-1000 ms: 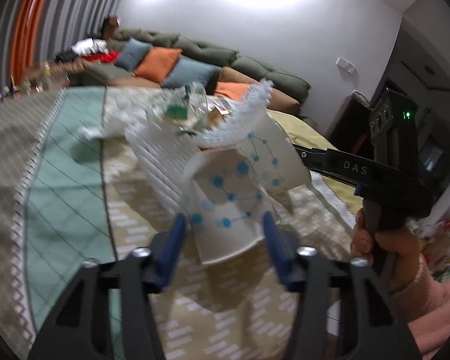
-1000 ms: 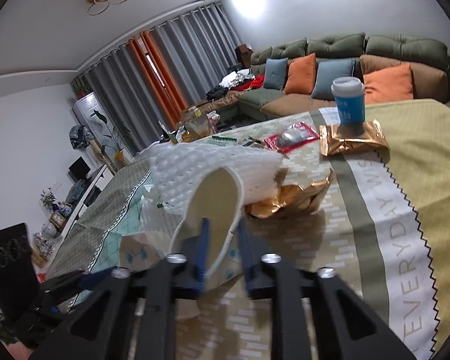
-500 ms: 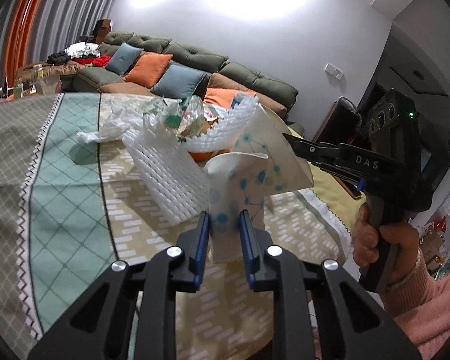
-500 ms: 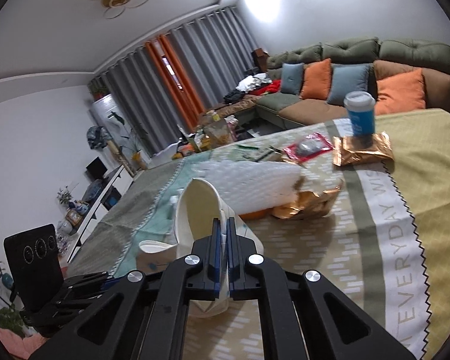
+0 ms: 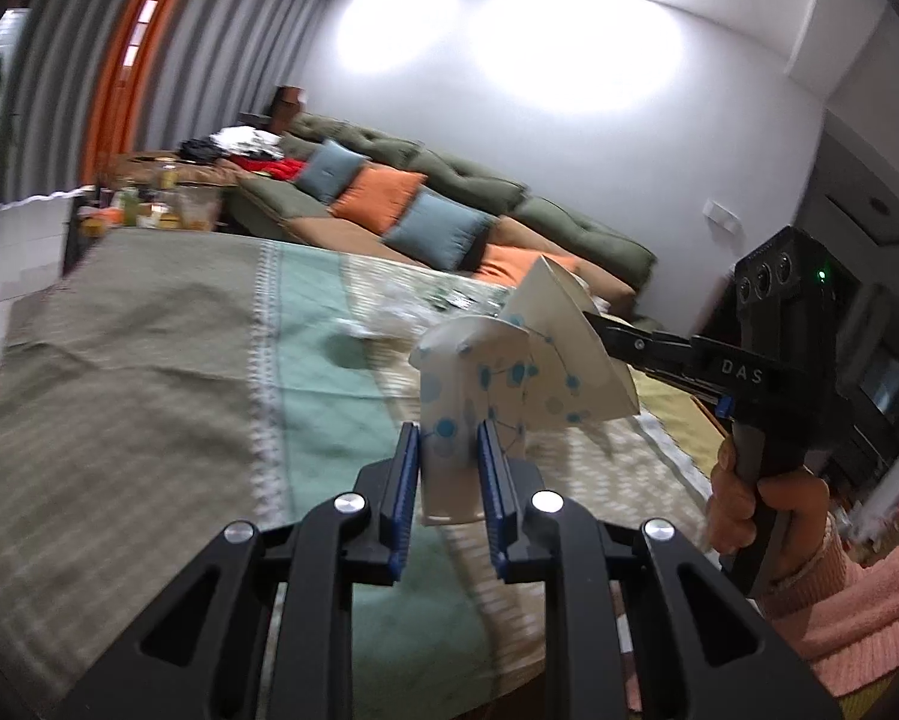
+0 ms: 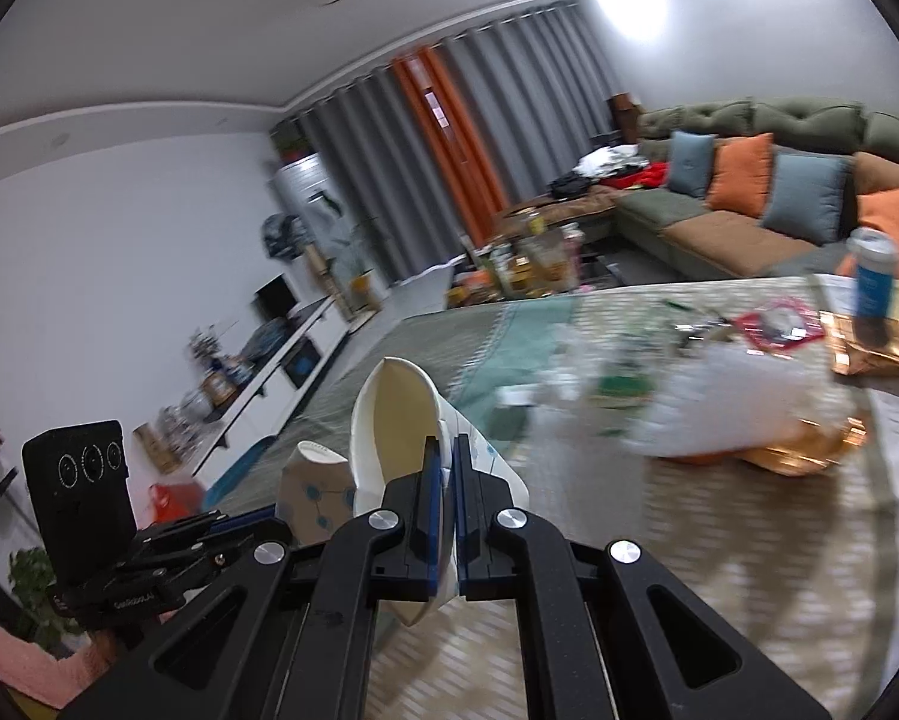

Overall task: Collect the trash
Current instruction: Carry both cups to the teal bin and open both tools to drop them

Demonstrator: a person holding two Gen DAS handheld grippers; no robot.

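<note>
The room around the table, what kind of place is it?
Most likely a home living room: a long green sofa with orange and blue cushions, grey floor-length curtains, and a low white cabinet along the wall.

The left gripper (image 5: pixel 449 450) is pinching a squashed paper cup (image 5: pixel 449 414) between its blue pads, angled slightly downward. The right gripper (image 6: pixel 447 480) is clamping the wall of a second paper cup (image 6: pixel 392 420), its jaws nearly together. A hand (image 5: pixel 761 510) in a pink sleeve (image 5: pixel 851 600) is gripping the right gripper's handle.
</note>
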